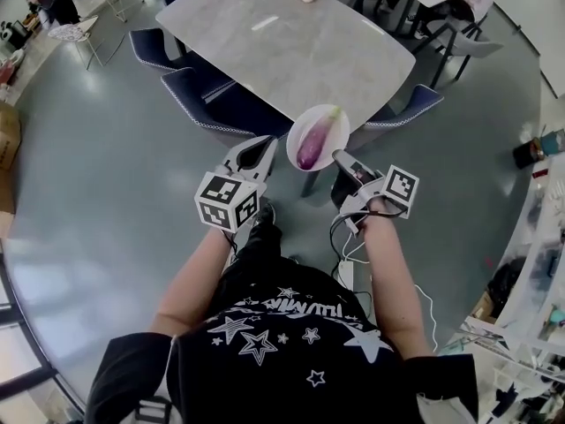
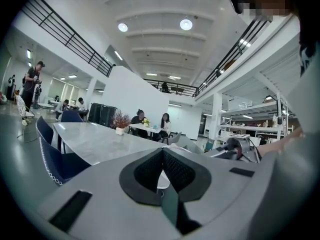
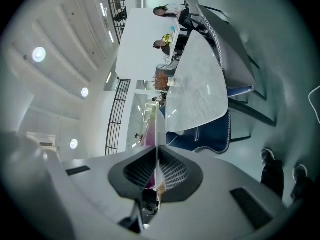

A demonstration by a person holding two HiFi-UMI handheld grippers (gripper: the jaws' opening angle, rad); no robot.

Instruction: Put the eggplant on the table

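Black star-printed shirt [image 1: 282,343] and bare forearms fill the foreground; the person stands short of the grey table [image 1: 282,42], off its near corner. A white plate [image 1: 298,129] is held in the air just before that corner, not yet over the tabletop, with the purple eggplant [image 1: 313,144] lying loose on it. The right gripper [image 1: 340,159] is clamped on the plate's rim on the side away from the table. The left gripper [image 1: 263,147] has its jaws drawn together beside the rim, apparently empty. The eggplant looks smooth, firm, fairly light and likely to roll. I would grip it gently across the thick middle.
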